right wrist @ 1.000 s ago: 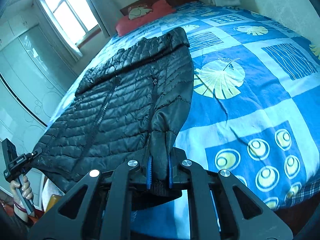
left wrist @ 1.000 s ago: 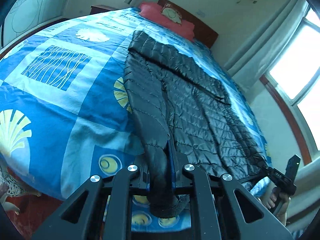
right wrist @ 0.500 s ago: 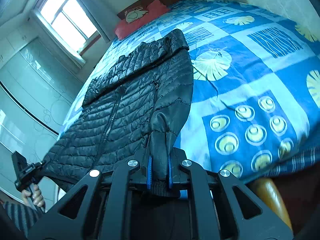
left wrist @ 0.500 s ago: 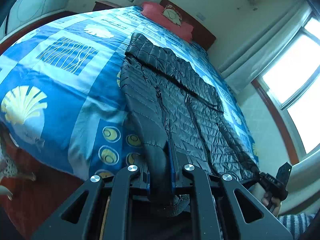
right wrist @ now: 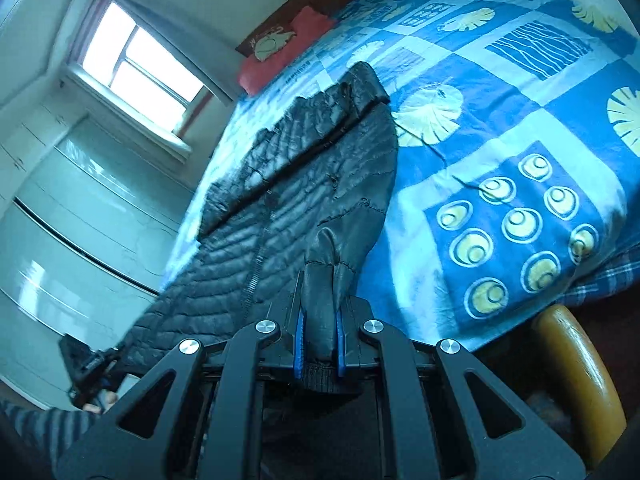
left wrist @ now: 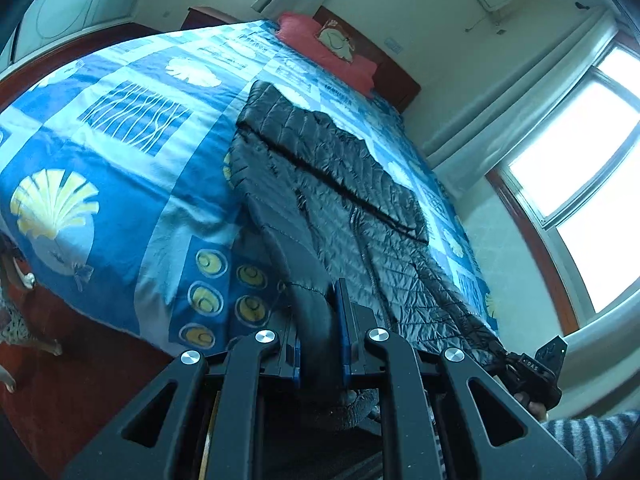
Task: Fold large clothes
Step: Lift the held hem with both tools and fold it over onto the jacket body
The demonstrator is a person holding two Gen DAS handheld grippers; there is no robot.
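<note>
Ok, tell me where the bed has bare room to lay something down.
Free: the blue patterned bedspread between the black quilted puffer jacket and the far edge, up to the red pillow. Crowded: the window-side strip under the jacket.

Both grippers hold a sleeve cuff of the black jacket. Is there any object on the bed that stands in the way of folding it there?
Nothing visible does. The black jacket lies alone on the blue bedspread, with each gripper shut on a cuff. The red pillow sits far off by the headboard, apart from the jacket.

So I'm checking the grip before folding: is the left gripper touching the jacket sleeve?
Touching. In the left wrist view the left gripper has both blue pads pressed against the black jacket sleeve.
</note>
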